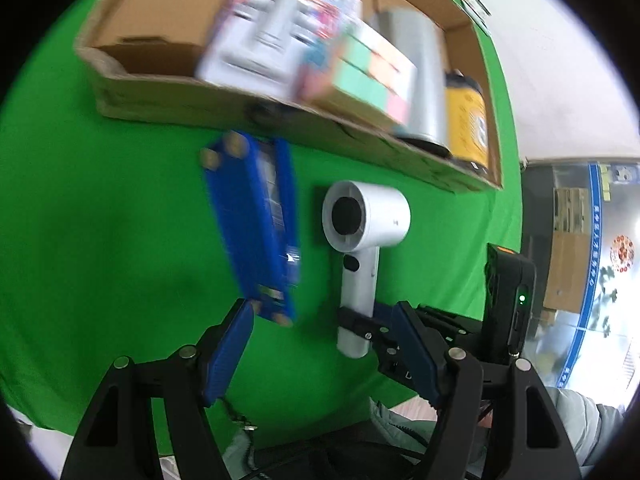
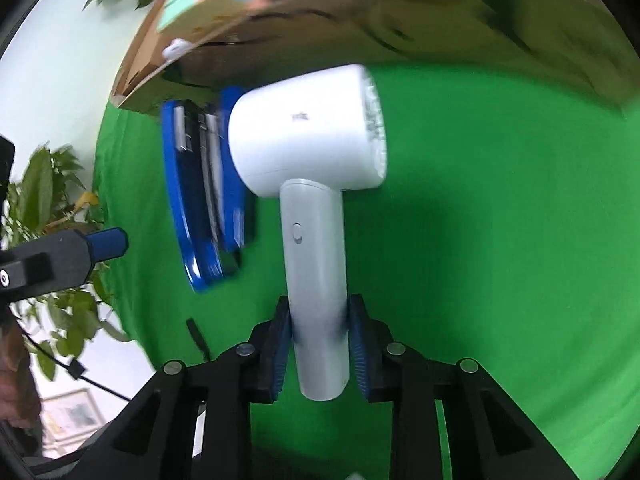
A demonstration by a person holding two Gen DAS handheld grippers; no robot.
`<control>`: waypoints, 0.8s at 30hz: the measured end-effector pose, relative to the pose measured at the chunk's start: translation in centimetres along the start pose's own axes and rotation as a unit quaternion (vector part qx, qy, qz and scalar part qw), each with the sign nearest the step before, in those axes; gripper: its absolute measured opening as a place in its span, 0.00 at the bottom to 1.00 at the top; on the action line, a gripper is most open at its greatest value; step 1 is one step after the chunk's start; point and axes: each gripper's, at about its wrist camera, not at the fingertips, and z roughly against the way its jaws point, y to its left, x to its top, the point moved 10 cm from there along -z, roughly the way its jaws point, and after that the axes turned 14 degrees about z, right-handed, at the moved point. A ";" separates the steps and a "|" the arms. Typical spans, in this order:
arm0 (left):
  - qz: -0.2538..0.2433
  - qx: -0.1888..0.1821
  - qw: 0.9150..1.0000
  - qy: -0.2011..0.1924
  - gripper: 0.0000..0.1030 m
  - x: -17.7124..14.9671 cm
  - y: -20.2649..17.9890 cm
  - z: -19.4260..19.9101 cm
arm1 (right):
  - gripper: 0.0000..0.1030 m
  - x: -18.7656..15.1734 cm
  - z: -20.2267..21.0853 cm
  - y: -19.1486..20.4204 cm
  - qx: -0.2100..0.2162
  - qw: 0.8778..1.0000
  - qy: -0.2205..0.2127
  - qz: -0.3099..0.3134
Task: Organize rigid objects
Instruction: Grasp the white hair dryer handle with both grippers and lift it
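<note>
Two tongs: right gripper [image 2: 319,344] clamped low on hair dryer [image 2: 316,168] handle, held above green cloth [image 2: 500,220] nr cardboard box [image 1: 168,92]. Left gripper [image 1: 324,352] spread, empty. Probably rigid, top-heavy, slick plastic; better gripped nearer head.

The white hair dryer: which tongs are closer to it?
Right. The right tongs clamp the hair dryer by its handle; the left tongs are open beside it, near the blue case.
</note>
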 end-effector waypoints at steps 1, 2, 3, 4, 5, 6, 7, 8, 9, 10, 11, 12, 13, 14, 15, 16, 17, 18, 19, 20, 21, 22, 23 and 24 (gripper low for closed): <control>-0.003 -0.005 1.000 0.006 0.69 -0.4 -0.7 -0.7 | 0.25 -0.7 0.0 -0.6 0.009 1.000 0.002 -0.013; -0.007 -0.012 1.000 0.013 0.69 -0.8 -1.5 -1.5 | 0.25 -1.6 0.2 -1.3 0.019 0.999 0.004 -0.029; -0.007 -0.019 1.000 0.021 0.69 -1.2 -2.2 -2.3 | 0.25 -2.6 0.2 -1.8 0.023 0.999 0.004 -0.036; -0.004 -0.027 0.999 0.029 0.69 -1.6 -2.8 -3.1 | 0.25 -2.9 0.3 -2.0 0.024 0.999 0.004 -0.041; -0.002 -0.031 0.999 0.035 0.69 -1.8 -3.2 -3.7 | 0.25 -3.5 0.5 -2.5 0.027 0.998 0.004 -0.048; -0.003 -0.034 0.999 0.041 0.69 -2.2 -3.8 -4.4 | 0.25 -3.8 0.6 -2.7 0.030 0.998 0.004 -0.052; -0.007 -0.033 0.998 0.048 0.69 -2.5 -4.3 -5.3 | 0.25 -4.3 0.8 -3.0 0.035 0.998 0.004 -0.057; -0.010 -0.032 0.998 0.054 0.69 -2.8 -4.7 -6.0 | 0.25 -4.9 0.8 -3.1 0.039 0.997 0.004 -0.059; -0.012 -0.033 0.998 0.059 0.69 -2.9 -4.5 -6.3 | 0.25 -5.4 0.5 -3.1 0.041 0.997 0.004 -0.060; -0.013 -0.036 0.997 0.065 0.69 -3.2 -4.9 -7.0 | 0.25 -5.6 0.8 -3.2 0.042 0.997 0.004 -0.059; -0.013 -0.040 0.997 0.069 0.69 -3.4 -5.1 -7.3 | 0.25 -6.1 0.9 -3.4 0.044 0.997 0.005 -0.060; -0.013 -0.044 0.996 0.076 0.69 -3.6 -5.4 -8.0 | 0.25 -6.5 1.0 -3.4 0.047 0.997 0.006 -0.062; -0.014 -0.049 0.995 0.083 0.69 -3.9 -5.8 -8.6 | 0.25 -6.7 0.8 -3.4 0.048 0.997 0.007 -0.063; -0.015 -0.051 0.995 0.089 0.69 -4.1 -5.9 -9.1 | 0.25 -7.1 0.8 -3.4 0.050 0.997 0.009 -0.064; -0.016 -0.051 0.994 0.097 0.69 -4.3 -5.9 -10.0 | 0.25 -7.5 0.9 -3.4 0.054 0.996 0.012 -0.069; -0.015 -0.047 0.993 0.106 0.69 -4.7 -5.9 -10.8 | 0.25 -7.8 1.1 -3.5 0.060 0.995 0.016 -0.074; -0.015 -0.044 0.993 0.113 0.68 -5.0 -5.8 -11.2 | 0.25 -8.2 1.3 -3.5 0.066 0.995 0.018 -0.079; -0.014 -0.042 0.992 0.119 0.67 -5.3 -5.7 -11.6 | 0.25 -8.4 2.7 -4.9 0.068 0.994 0.019 -0.079; -0.011 -0.044 0.991 0.124 0.67 -5.7 -5.6 -12.1 | 0.25 -8.6 3.0 -4.8 0.069 0.994 0.018 -0.078; -0.008 -0.048 0.991 0.127 0.67 -5.9 -5.6 -12.3 | 0.25 -8.8 3.2 -4.8 0.068 0.995 0.017 -0.075; -0.006 -0.052 0.990 0.128 0.62 -6.0 -5.9 -12.6 | 0.25 -9.0 3.4 -4.9 0.069 0.995 0.017 -0.074; -0.004 -0.055 0.990 0.132 0.50 -6.3 -5.9 -12.7 | 0.25 -9.2 3.5 -4.7 0.072 0.995 0.018 -0.072; -0.002 -0.057 0.989 0.135 0.45 -6.4 -5.9 -12.7 | 0.25 -9.3 3.6 -4.6 0.072 0.995 0.019 -0.071; -0.005 -0.052 0.990 0.134 0.42 -6.5 -5.8 -12.6 | 0.25 -9.5 3.6 -4.5 0.071 0.995 0.023 -0.066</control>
